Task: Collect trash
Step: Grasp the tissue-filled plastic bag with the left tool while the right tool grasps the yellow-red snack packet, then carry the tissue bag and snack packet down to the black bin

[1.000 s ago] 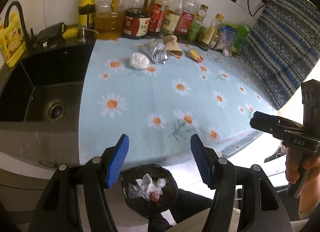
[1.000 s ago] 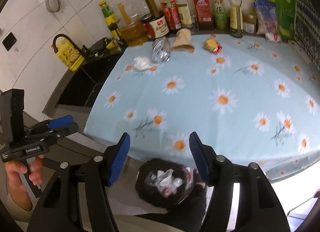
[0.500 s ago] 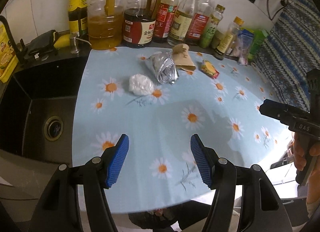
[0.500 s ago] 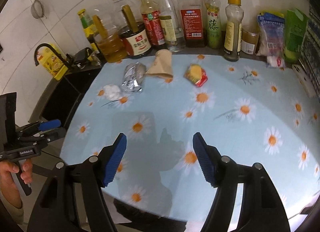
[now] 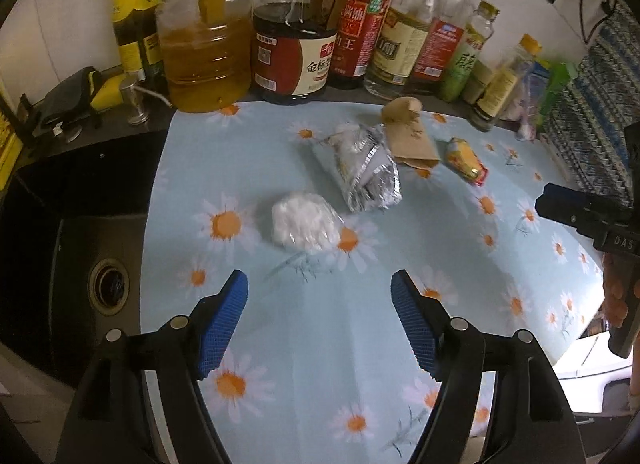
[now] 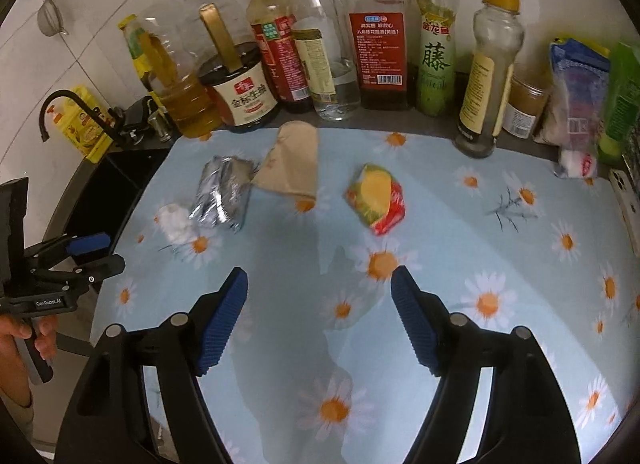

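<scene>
Four pieces of trash lie on the daisy-print counter cloth [image 5: 320, 364]: a white crumpled wad [image 5: 304, 226] [image 6: 174, 220], a silver foil wrapper [image 5: 366, 174] [image 6: 224, 196], a brown paper cone [image 5: 410, 136] [image 6: 292, 162] and a yellow-red snack wrapper [image 5: 466, 160] [image 6: 376, 198]. My left gripper [image 5: 319, 296] hovers just short of the white wad, jaws opening, nothing between them. My right gripper [image 6: 319, 292] hangs before the yellow-red wrapper, jaws opening too, with nothing in them.
A row of oil, soy sauce and vinegar bottles [image 6: 376, 32] [image 5: 296, 36] lines the back wall. A dark sink [image 5: 92, 248] with a black tap [image 6: 68, 104] lies left of the cloth. Packets [image 6: 576, 104] stand at the back right. A hand [image 6: 24, 336] holds the left gripper's handle.
Both grippers have moved forward from over the floor bin to above the counter, closing on the trash pieces. Their jaws have widened slightly. The bin has dropped out of view.
</scene>
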{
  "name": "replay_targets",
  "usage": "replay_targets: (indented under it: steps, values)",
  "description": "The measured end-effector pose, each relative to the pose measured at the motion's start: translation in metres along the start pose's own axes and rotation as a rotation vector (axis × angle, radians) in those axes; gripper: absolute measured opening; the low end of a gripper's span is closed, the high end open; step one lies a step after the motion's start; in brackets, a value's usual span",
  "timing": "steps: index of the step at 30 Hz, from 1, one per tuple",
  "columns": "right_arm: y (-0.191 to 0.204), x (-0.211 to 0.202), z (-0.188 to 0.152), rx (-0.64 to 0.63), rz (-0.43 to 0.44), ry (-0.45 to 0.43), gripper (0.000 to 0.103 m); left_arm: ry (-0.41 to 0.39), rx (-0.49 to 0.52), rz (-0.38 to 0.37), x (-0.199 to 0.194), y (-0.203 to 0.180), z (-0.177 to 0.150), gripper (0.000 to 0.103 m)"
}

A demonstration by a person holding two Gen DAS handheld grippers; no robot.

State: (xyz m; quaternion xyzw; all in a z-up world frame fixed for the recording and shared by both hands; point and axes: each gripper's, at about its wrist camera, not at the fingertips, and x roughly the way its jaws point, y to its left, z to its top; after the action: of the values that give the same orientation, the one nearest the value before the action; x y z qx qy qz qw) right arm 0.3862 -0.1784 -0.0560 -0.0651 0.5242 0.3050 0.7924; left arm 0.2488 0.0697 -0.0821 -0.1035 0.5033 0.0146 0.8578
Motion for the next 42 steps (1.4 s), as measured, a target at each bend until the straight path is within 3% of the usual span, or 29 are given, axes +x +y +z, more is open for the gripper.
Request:
replay_targets:
  steps: [8, 17, 24, 30, 38, 42]
  values:
    - [-0.020, 0.037, 0.027, 0.001, -0.006, 0.031, 0.074, 0.064, 0.005, 0.014, 0.054, 0.006, 0.029, 0.072]
    - [-0.042, 0.075, 0.045, 0.001, 0.007, 0.069, 0.074, 0.106, 0.004, 0.046, 0.089, 0.008, 0.040, 0.070]
    - [-0.045, 0.094, 0.052, -0.036, 0.001, 0.088, 0.074, 0.116, -0.001, 0.055, 0.098, 0.008, 0.044, 0.058]
    - [-0.043, 0.103, 0.052, -0.060, -0.001, 0.099, 0.074, 0.108, 0.008, 0.064, 0.099, 0.008, 0.045, 0.054]
    - [-0.040, 0.108, 0.053, -0.089, -0.042, 0.101, 0.067, 0.093, 0.017, 0.064, 0.093, 0.007, 0.046, 0.052]
    - [-0.035, 0.111, 0.052, -0.113, -0.063, 0.097, 0.055, 0.079, 0.017, 0.060, 0.088, 0.006, 0.044, 0.052]
